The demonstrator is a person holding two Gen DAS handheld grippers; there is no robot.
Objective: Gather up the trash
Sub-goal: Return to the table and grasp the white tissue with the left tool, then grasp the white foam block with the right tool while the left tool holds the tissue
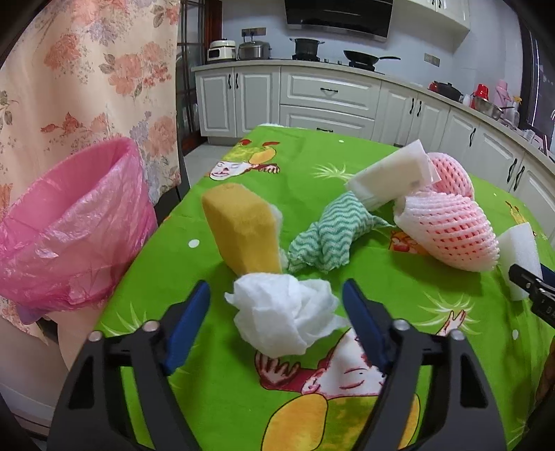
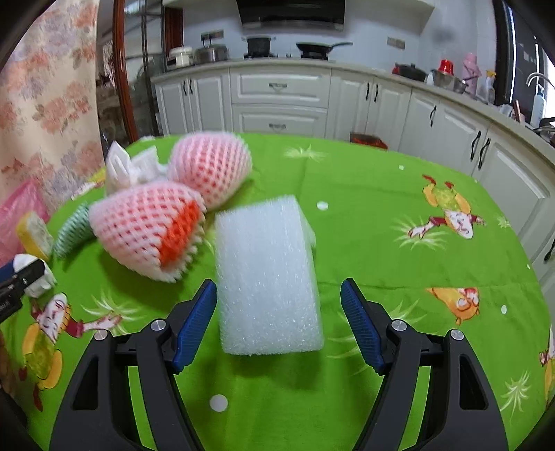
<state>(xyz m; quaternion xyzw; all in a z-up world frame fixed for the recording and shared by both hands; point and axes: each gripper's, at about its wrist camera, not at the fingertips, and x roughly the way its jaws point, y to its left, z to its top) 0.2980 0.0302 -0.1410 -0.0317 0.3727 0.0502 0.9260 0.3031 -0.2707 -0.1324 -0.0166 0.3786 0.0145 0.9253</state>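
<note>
Green cartoon-print tablecloth (image 1: 305,166) covers the counter. Floral curtain (image 1: 86,79) hangs at far left. White kitchen cabinets (image 1: 326,100) with dark handles run along the far wall and wrap down the right side. Black range hood (image 1: 340,15) above the stove; black pot (image 1: 306,47) and black frying pan (image 1: 364,57) sit on it. Rice cooker (image 1: 221,49) and steel pot (image 1: 254,49) stand side by side left of the stove. Far right on the worktop: red-lidded item (image 2: 444,66), pink bottle (image 2: 471,69), steel bowl (image 2: 449,81). Faucet (image 2: 537,79) at the right edge.
</note>
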